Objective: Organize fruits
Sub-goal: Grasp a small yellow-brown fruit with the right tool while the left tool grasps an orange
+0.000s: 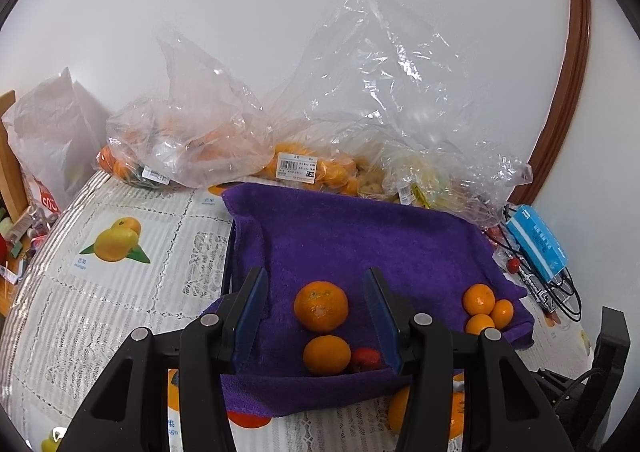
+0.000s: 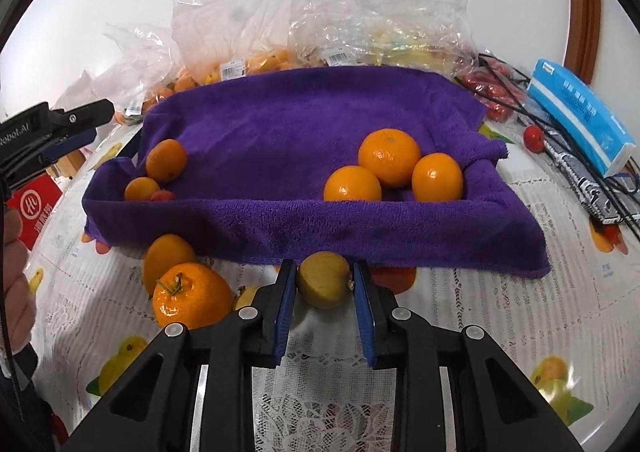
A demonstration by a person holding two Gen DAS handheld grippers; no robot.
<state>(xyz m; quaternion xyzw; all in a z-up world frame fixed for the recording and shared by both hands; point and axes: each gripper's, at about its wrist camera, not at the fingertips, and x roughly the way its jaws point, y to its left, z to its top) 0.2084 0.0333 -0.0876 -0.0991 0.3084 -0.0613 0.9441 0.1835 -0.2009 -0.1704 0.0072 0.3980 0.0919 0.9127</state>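
A purple towel (image 1: 360, 236) lines a tray and also shows in the right wrist view (image 2: 280, 124). On its left part lie two oranges (image 1: 321, 306) (image 1: 326, 354) and a small red fruit (image 1: 365, 359). Three oranges (image 2: 390, 156) cluster at its right. My left gripper (image 1: 316, 284) is open above the left oranges, empty. My right gripper (image 2: 325, 272) is shut on a small yellow-green fruit (image 2: 324, 285) just in front of the towel's near edge. Two oranges (image 2: 192, 298) lie on the tablecloth to its left.
Clear plastic bags of oranges (image 1: 192, 148) and other fruit (image 1: 420, 180) stand behind the towel. A blue tissue pack (image 2: 580, 116), black cables (image 2: 600, 188) and small red fruits (image 2: 534, 138) lie at the right. A red-printed bag (image 2: 34, 204) is at the left.
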